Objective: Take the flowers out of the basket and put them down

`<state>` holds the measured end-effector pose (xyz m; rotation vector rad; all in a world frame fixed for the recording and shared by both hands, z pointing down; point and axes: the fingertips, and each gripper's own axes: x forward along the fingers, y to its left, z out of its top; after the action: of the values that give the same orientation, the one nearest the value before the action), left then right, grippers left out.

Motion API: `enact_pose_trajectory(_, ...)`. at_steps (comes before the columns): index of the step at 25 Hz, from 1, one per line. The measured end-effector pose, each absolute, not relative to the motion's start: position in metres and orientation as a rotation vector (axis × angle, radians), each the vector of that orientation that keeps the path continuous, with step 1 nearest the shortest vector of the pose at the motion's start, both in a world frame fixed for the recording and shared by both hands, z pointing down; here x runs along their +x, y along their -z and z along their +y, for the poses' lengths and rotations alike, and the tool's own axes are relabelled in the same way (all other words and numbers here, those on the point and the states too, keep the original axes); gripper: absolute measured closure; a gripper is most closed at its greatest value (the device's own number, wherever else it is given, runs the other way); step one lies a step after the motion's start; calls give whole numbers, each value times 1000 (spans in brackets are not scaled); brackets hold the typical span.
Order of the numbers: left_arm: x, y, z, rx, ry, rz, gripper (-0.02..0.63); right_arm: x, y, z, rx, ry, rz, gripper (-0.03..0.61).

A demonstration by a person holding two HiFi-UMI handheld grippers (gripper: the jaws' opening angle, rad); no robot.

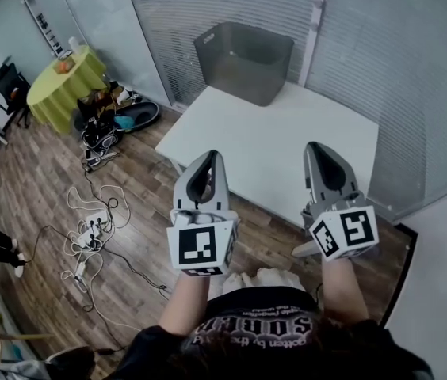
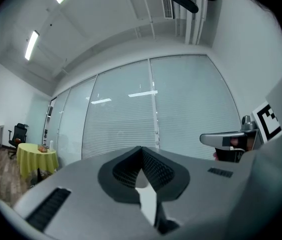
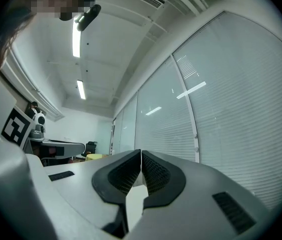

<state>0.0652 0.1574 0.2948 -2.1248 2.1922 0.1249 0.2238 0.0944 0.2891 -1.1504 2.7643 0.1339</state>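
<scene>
Both arms out front, grey left gripper [image 1: 212, 158] and matching right gripper [image 1: 319, 150] side by side, jaws closed, nothing between them.

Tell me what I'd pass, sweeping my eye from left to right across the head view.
Round table with yellow cloth → left tool → right tool. The grey basket at the back overlaps the left tool's span, so it is left out.
</scene>
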Motion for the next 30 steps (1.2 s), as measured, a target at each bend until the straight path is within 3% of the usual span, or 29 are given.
enact_pose_trajectory(14,13,-300,136,-2078,-134,2220,612,172,-295,70,-1094,-135,2800,549)
enact_pose_trajectory(30,-61,-321,18,-2116,-86,2209,612,104,-319,-44,-1121,-72,2776,549)
